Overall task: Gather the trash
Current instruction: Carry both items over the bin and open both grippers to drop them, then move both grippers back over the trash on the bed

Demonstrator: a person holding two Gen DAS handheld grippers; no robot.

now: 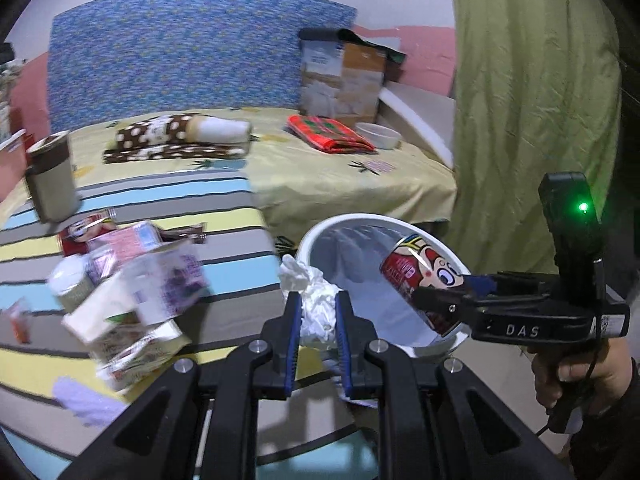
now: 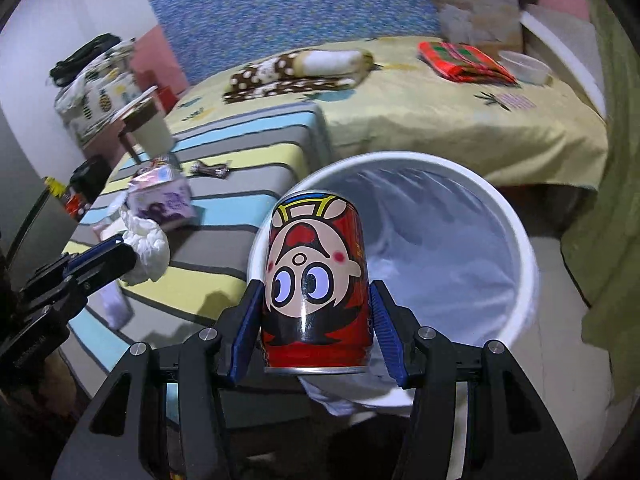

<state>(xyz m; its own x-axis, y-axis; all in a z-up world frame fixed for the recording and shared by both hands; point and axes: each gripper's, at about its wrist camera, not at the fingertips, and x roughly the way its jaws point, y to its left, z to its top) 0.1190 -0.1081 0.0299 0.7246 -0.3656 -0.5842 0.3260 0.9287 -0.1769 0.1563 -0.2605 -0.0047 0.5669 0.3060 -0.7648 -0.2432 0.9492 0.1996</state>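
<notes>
Red cartoon can [image 2: 316, 284] (face upside down) over the white lined bin [image 2: 520, 248] — crumpled white tissue [image 1: 316, 304] alongside.

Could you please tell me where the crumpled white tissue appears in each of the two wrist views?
Left wrist view: the crumpled white tissue sits bottom centre, pinched in the left gripper.
Right wrist view: the tissue is at the left edge, at the tips of that gripper.
Shared landmark: the round white trash bin, just right of the tissue in both.
</notes>
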